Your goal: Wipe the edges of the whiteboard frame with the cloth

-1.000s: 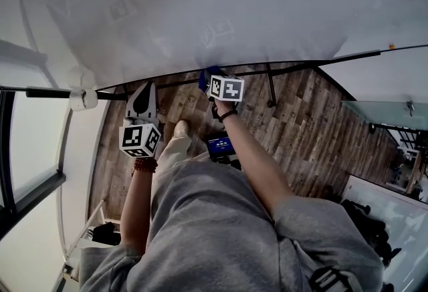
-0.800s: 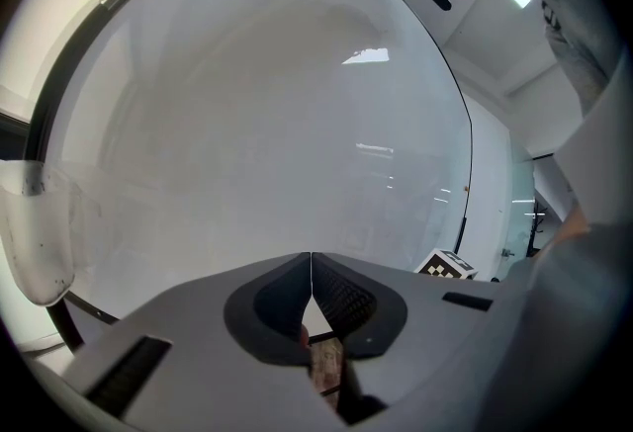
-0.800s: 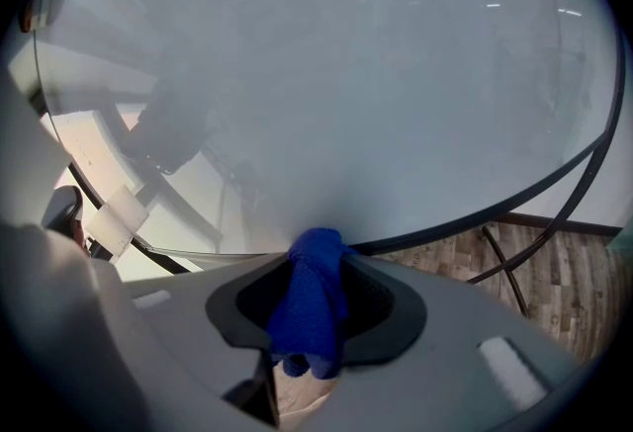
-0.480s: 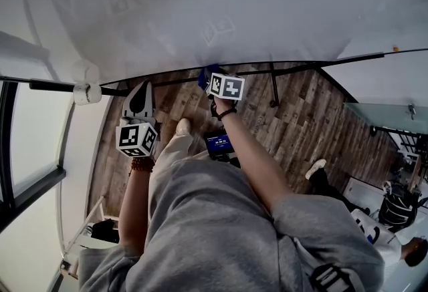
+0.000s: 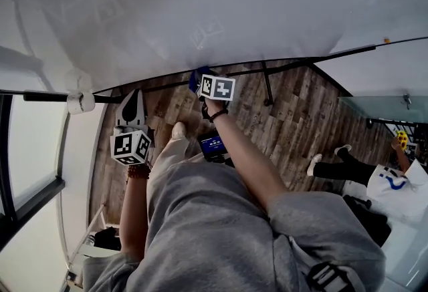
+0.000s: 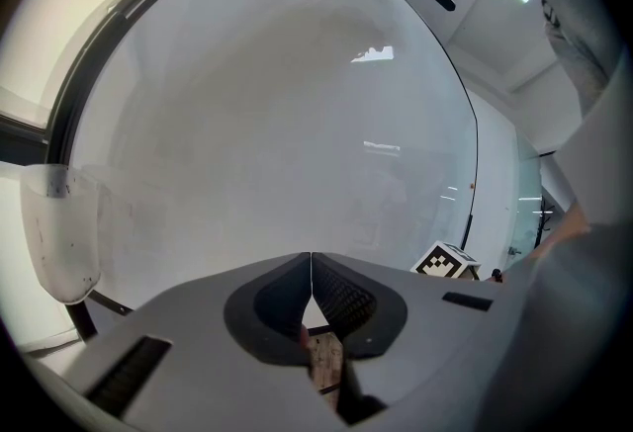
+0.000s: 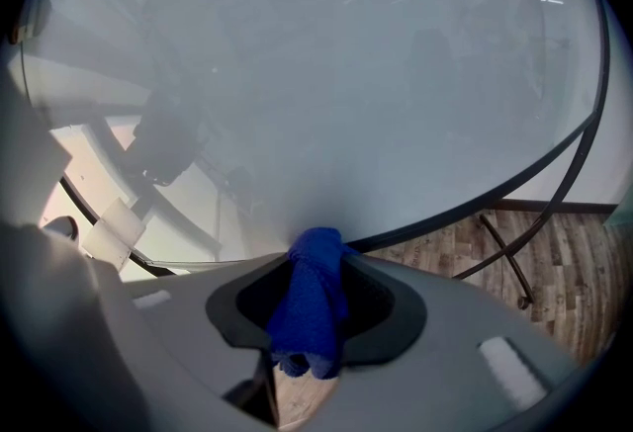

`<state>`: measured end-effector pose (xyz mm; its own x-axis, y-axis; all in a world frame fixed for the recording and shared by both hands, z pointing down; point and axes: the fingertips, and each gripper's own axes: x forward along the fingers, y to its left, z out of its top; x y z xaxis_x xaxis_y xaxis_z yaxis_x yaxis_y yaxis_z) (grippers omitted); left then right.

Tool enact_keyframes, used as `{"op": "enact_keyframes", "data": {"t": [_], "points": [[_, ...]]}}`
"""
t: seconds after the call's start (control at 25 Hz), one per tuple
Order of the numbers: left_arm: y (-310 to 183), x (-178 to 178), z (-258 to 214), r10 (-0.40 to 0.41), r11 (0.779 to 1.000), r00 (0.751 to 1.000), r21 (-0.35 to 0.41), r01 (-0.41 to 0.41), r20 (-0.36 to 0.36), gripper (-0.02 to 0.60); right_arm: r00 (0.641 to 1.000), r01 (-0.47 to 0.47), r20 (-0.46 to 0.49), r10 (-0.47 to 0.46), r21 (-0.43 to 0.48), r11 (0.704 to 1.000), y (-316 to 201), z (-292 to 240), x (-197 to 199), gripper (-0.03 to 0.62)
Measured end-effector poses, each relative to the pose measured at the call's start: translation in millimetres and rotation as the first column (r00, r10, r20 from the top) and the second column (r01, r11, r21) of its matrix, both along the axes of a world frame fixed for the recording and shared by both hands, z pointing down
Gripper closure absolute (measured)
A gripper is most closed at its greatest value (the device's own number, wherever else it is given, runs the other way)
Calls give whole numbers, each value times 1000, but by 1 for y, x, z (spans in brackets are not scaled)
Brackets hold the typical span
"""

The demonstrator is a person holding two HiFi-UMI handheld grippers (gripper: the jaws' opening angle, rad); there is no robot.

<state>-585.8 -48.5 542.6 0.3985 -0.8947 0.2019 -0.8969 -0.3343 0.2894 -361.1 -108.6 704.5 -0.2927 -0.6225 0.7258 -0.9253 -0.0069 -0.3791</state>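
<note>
The right tongs (image 7: 318, 257) are clamped on a bunched blue cloth (image 7: 307, 316), which fills the gap between the jaws and spills out near their base; its far tip reaches up to the dark lower edge of the frame (image 7: 475, 198), right where the whiteboard (image 5: 200, 3) ends. The left tongs (image 6: 311, 267) are pressed together with nothing between them, held apart to the left and a little nearer than the right ones, their tips pointing at the same lower edge without touching it. The board's pale surface takes up the whole far side. Just right of the cloth a thin dark stand leg (image 5: 267, 87) drops from the frame to the wooden floor (image 5: 301, 123). Off to the left a white rounded fitting (image 5: 81, 102) sits on the dark bar at the board's corner, with a window (image 5: 27, 150) beyond it. Below the right arm a small device with a lit blue screen (image 5: 212, 145) shows, and beside it the holder's pale shoe (image 5: 178, 130). Another person (image 5: 374, 177) stands well off to the right.
</note>
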Motion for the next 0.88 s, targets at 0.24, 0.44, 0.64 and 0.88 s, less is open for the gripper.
{"op": "enact_keyframes", "data": {"t": [0.24, 0.44, 0.64, 0.88], "points": [[3, -1, -3, -13, 1000, 1000, -1, 13, 7, 571, 998, -39, 46, 39, -5, 999, 4, -4, 0, 456], [3, -2, -2, -10, 1000, 1000, -3, 10, 6, 571, 993, -42, 106, 42, -4, 999, 5, -6, -14, 457], [6, -8, -1, -17, 1000, 1000, 0, 17, 5, 571, 993, -33, 110, 33, 2, 999, 2, -5, -34, 457], [14, -23, 4, -47, 999, 999, -9, 47, 3, 571, 990, 40, 134, -42, 11, 999, 3, -4, -61, 457]]}}
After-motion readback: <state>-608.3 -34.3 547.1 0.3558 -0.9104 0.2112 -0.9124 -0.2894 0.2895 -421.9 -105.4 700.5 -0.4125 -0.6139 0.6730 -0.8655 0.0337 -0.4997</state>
